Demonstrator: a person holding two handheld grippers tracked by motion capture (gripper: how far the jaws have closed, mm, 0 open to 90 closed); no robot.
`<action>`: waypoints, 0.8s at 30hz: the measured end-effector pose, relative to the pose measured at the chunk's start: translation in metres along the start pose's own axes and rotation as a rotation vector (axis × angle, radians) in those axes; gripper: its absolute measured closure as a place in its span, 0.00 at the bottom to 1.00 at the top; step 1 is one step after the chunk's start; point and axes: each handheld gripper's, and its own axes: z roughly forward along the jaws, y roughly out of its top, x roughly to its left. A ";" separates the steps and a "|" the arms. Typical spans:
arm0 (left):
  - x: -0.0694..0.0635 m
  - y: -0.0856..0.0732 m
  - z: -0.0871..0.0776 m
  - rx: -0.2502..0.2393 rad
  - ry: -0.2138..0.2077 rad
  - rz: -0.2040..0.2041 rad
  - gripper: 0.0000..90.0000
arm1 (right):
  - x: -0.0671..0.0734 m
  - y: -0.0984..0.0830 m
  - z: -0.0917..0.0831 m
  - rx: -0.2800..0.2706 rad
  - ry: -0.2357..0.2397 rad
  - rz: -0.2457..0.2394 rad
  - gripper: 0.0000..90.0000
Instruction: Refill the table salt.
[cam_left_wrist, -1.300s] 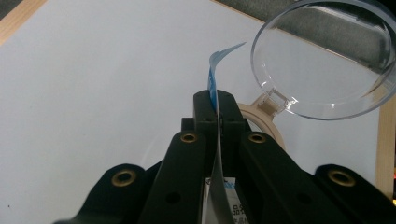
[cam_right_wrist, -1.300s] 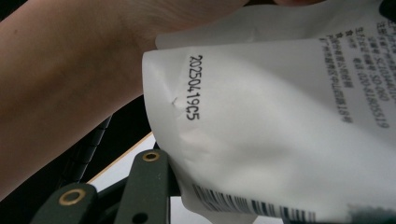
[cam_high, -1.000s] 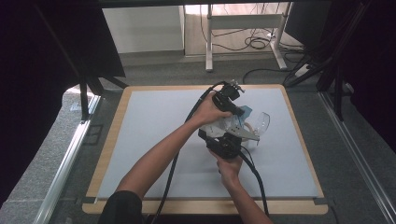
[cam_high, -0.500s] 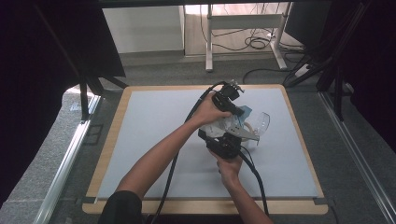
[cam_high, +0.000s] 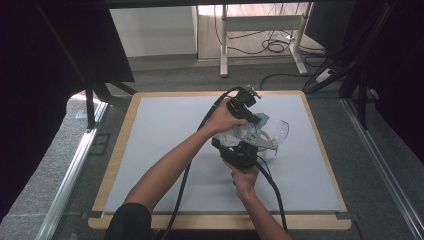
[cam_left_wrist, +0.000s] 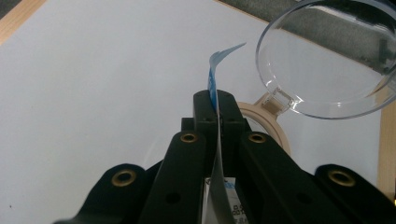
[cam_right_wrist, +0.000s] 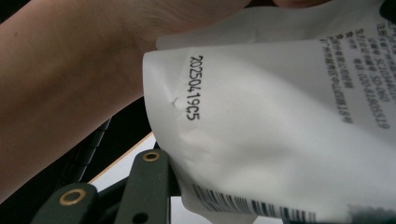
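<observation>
You are pinching the blue-edged top strip of a white packet with your left gripper, its jaws closing tight on that thin edge, which is sticking up between them. You are holding the packet above the middle of the white mat, slightly right of centre. Your right gripper is sitting just near of it, under the packet's lower part; the packet, printed with a date code and a barcode, is draping over its jaws, partly parted, and you cannot tell whether they are pressing on it. A clear lid on a beige ring is lying on the mat just right of the packet.
</observation>
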 end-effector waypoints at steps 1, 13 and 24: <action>0.000 0.000 0.000 0.000 0.001 -0.002 1.00 | 0.000 0.000 0.000 -0.001 0.000 0.000 0.73; 0.002 0.002 0.003 0.007 0.005 0.002 1.00 | -0.004 0.000 0.001 -0.007 0.004 0.007 0.73; 0.001 0.002 0.003 0.010 0.002 0.004 1.00 | -0.003 0.000 0.001 -0.002 0.002 0.007 0.73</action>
